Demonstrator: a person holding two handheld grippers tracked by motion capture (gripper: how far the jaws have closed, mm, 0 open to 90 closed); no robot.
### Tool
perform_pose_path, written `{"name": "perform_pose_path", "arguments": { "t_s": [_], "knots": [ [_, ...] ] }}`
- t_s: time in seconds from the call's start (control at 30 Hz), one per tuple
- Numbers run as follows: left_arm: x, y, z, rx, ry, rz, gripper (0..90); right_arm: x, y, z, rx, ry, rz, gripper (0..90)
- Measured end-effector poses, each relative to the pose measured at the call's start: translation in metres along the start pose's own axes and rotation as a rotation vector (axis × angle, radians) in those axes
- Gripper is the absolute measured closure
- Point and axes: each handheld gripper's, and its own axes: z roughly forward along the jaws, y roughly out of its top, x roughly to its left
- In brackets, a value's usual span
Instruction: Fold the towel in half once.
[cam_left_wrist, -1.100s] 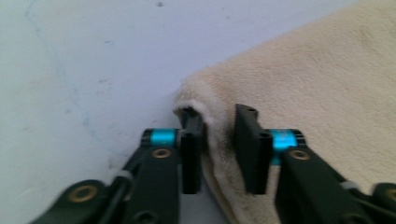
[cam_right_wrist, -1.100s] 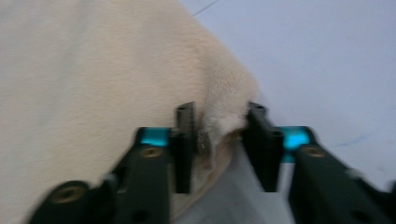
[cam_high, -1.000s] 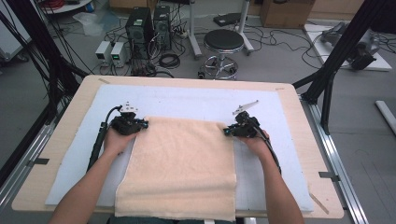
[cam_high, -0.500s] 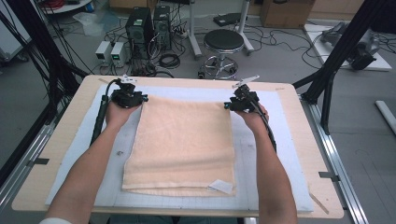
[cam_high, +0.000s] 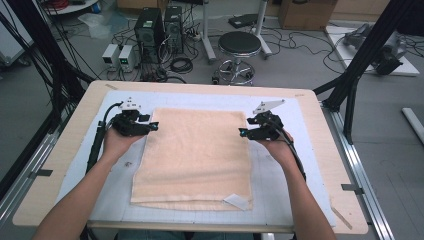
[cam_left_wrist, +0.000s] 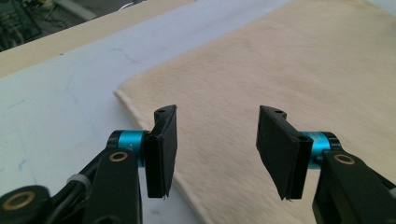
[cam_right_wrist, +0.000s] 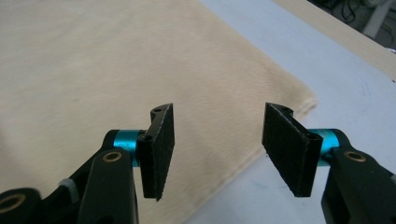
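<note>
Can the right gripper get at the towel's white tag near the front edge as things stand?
Probably yes: the right gripper is open and holds nothing, and the tag lies exposed on the towel with nothing between them.

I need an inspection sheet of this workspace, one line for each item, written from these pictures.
Surface: wooden table with a pale mat on it.
Job's things: folded beige towel lying flat on the mat, white tag at its near right corner.
Clutter: nothing seen.
Grippers: left gripper and right gripper at the towel's far corners; jaws have just been opening, nothing between them.
Cables: one trails from each gripper along the forearm.
Surroundings: stool, computer towers, floor cables.
</note>
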Motion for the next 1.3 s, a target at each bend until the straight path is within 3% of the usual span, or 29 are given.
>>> {"name": "perform_pose_path", "arguments": {
  "t_s": [0.1, 0.27, 0.33, 0.4, 0.6, 0.7, 0.8, 0.93, 1.03, 1.1, 1.17, 1.3],
  "knots": [
    [-0.016, -0.010, -0.015, -0.045, -0.019, 0.034, 47.7, 0.017, -0.005, -0.014, -0.034, 0.023, -0.038, 44.0],
    [-0.037, -0.029, -0.038, -0.049, -0.056, 0.063, 47.3, 0.049, -0.019, -0.036, -0.065, 0.065, -0.102, 45.2],
    [-0.046, -0.036, -0.048, -0.051, -0.056, 0.094, 47.0, 0.059, -0.023, -0.041, -0.061, 0.076, -0.126, 46.0],
    [-0.055, -0.046, -0.057, -0.062, -0.071, 0.094, 47.1, 0.073, -0.030, -0.048, -0.072, 0.096, -0.150, 47.0],
    [-0.078, -0.067, -0.074, -0.067, -0.094, 0.120, 43.9, 0.095, -0.049, -0.050, -0.065, 0.145, -0.184, 51.2],
    [-0.090, -0.076, -0.083, -0.066, -0.117, 0.141, 44.3, 0.104, -0.060, -0.046, -0.036, 0.175, -0.198, 54.0],
    [-0.097, -0.083, -0.086, -0.044, -0.159, 0.171, 51.7, 0.110, -0.069, -0.040, -0.005, 0.194, -0.210, 57.0],
    [-0.099, -0.094, -0.078, 0.025, -0.214, 0.196, 62.5, 0.113, -0.076, -0.029, 0.057, 0.221, -0.232, 60.5],
    [-0.099, -0.101, -0.066, 0.098, -0.287, 0.198, 64.8, 0.114, -0.081, -0.020, 0.102, 0.244, -0.227, 62.1],
    [-0.099, -0.106, -0.061, 0.090, -0.301, 0.204, 66.8, 0.111, -0.083, -0.018, 0.086, 0.266, -0.191, 67.3],
    [-0.097, -0.105, -0.061, 0.097, -0.298, 0.203, 73.2, 0.110, -0.084, -0.018, 0.079, 0.283, -0.185, 80.1],
    [-0.101, -0.102, -0.063, 0.102, -0.284, 0.225, 85.4, 0.113, -0.082, -0.021, 0.080, 0.286, -0.214, 86.1]
  ]
}}
